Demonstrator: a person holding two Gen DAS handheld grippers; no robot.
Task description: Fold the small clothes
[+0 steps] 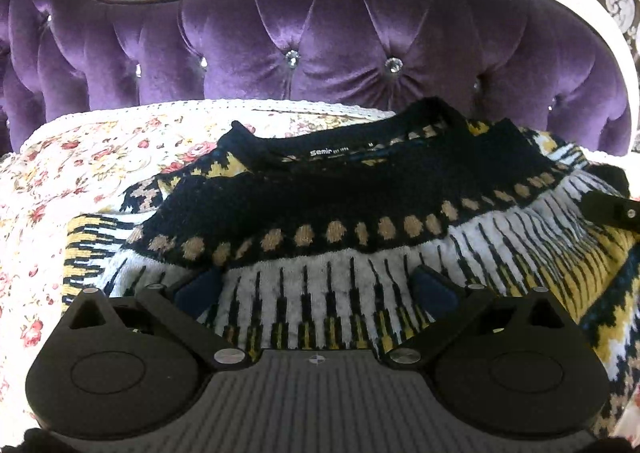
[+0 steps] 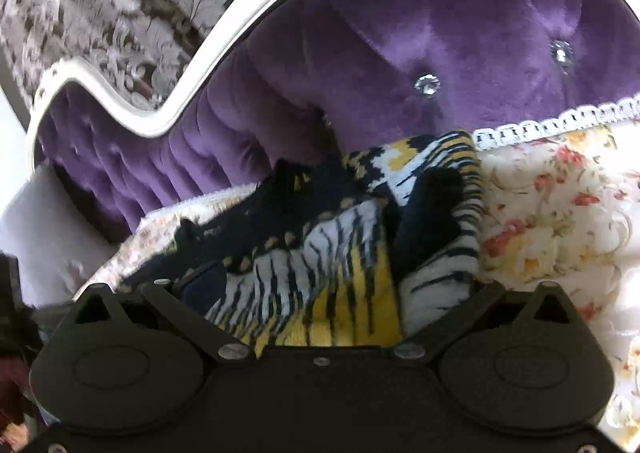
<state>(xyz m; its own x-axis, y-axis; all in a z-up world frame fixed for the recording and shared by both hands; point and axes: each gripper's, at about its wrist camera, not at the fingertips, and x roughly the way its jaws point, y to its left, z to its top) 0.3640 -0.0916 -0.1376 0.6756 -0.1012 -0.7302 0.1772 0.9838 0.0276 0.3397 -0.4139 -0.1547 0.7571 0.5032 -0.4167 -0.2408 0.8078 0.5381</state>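
Spread across the floral quilt [image 1: 60,181] on a purple tufted sofa [image 1: 320,45], the patterned sweater [image 1: 320,213] lies collar away from both cameras, its black yoke folded down over the white striped body. Left tool [image 1: 316,289] sits low over the sweater's middle, jaws wide apart, blue pads [image 1: 434,291] resting on the knit with nothing pinched. Right tool [image 2: 320,289] is likewise spread wide at the sweater's sleeve side; whether it grips the fabric bunched between its jaws, I cannot tell.
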